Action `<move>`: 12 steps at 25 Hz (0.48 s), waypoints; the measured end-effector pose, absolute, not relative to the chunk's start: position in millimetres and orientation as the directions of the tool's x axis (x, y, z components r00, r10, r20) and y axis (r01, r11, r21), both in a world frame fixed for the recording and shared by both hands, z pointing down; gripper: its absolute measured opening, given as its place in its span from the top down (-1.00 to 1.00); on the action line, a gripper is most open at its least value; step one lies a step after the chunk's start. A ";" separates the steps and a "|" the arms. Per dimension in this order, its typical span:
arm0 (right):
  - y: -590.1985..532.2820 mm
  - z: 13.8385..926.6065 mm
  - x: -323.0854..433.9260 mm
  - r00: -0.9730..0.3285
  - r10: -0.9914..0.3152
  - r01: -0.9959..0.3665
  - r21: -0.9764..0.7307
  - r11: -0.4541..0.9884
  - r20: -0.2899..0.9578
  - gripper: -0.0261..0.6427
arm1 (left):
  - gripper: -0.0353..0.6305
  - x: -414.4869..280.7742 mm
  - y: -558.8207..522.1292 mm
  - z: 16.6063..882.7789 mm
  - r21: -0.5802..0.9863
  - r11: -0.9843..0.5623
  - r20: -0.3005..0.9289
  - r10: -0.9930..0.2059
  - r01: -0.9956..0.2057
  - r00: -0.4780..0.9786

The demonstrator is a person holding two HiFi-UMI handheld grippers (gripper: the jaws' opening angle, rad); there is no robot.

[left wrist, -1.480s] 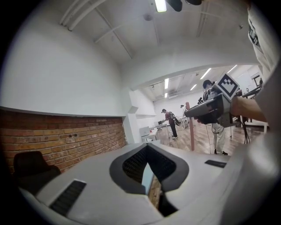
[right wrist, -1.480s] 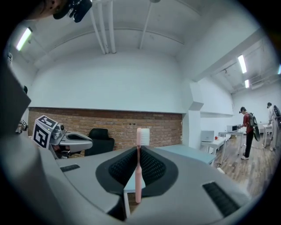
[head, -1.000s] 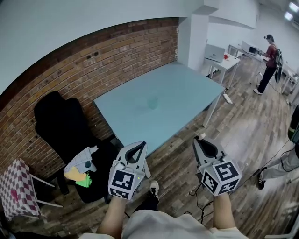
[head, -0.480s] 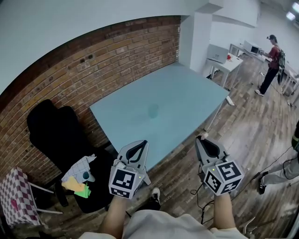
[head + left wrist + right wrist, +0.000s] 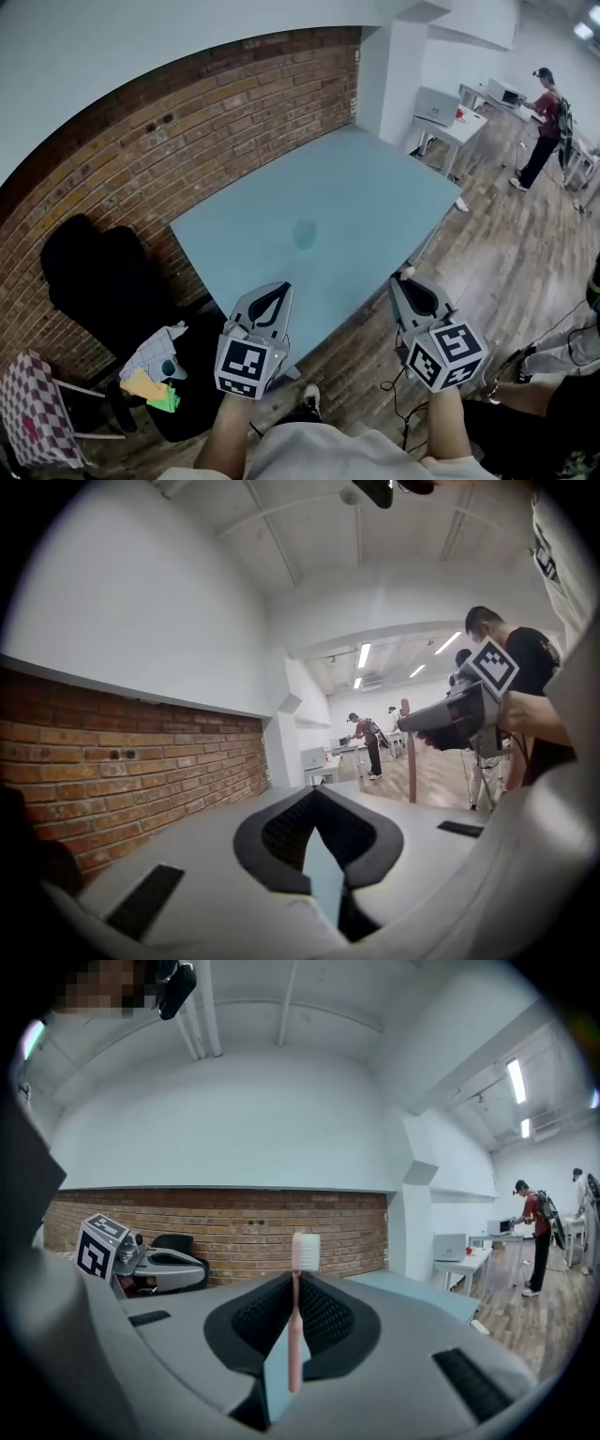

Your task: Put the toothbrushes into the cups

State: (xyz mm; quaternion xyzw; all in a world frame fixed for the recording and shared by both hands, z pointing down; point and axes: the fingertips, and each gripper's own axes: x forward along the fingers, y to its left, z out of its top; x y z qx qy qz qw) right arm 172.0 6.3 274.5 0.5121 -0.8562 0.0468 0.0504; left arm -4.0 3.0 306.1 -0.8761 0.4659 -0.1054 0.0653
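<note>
We held the L hand-held gripper (image 5: 281,291) and the R hand-held gripper (image 5: 405,281) side by side, low in front of us, close to the near edge of the pale blue counter (image 5: 375,178). L jaws were pressed together at the tips w/ nothing btwn them. R jaws were pinching a pink toothbrush (image 5: 295,1335) by its handle; it stood upright, white bristle head above the jaw tips. The counter stood against a brick wall (image 5: 187,112), and we saw one translucent teal cup (image 5: 305,233) near its middle, well apart from both grippers & from the toothbrush. We couldn't tell if anything was in the cup. To the L of the counter sat a black chair (image 5: 84,272) w/ a heap of cloths (image 5: 155,356) on it, white, yellow & green. In the bg, far R, a person (image 5: 544,112) in a red top stood among white desks (image 5: 455,127); another person's hand (image 5: 516,394) showed at the lower R edge of the head view
</note>
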 end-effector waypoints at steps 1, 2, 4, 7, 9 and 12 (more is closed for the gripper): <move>0.9 275.7 172.1 -0.468 -0.873 -0.883 -0.030 0.469 0.136 0.80 | 0.86 -4.6 -3.0 307.2 -0.211 -0.558 0.125 -0.830 -0.802 0.544; -4.5 276.6 172.3 -0.466 -0.874 -0.884 -0.032 0.467 0.138 0.80 | 0.86 -4.9 -8.9 307.8 -0.210 -0.559 0.125 -0.829 -0.802 0.545; -15.4 277.6 172.3 -0.463 -0.875 -0.886 -0.037 0.463 0.143 0.80 | 0.86 -5.3 -19.9 308.3 -0.207 -0.562 0.126 -0.827 -0.801 0.548; -31.2 279.5 169.6 -0.462 -0.873 -0.886 -0.034 0.463 0.156 0.80 | 0.86 -6.7 -34.9 309.9 -0.200 -0.568 0.134 -0.823 -0.798 0.552; -42.8 280.6 165.8 -0.465 -0.870 -0.884 -0.029 0.467 0.162 0.80 | 0.86 -9.4 -46.4 310.7 -0.198 -0.568 0.137 -0.823 -0.799 0.551; -62.5 282.4 159.8 -0.468 -0.868 -0.882 -0.026 0.471 0.167 0.80 | 0.86 -14.0 -65.9 312.5 -0.198 -0.567 0.140 -0.824 -0.800 0.549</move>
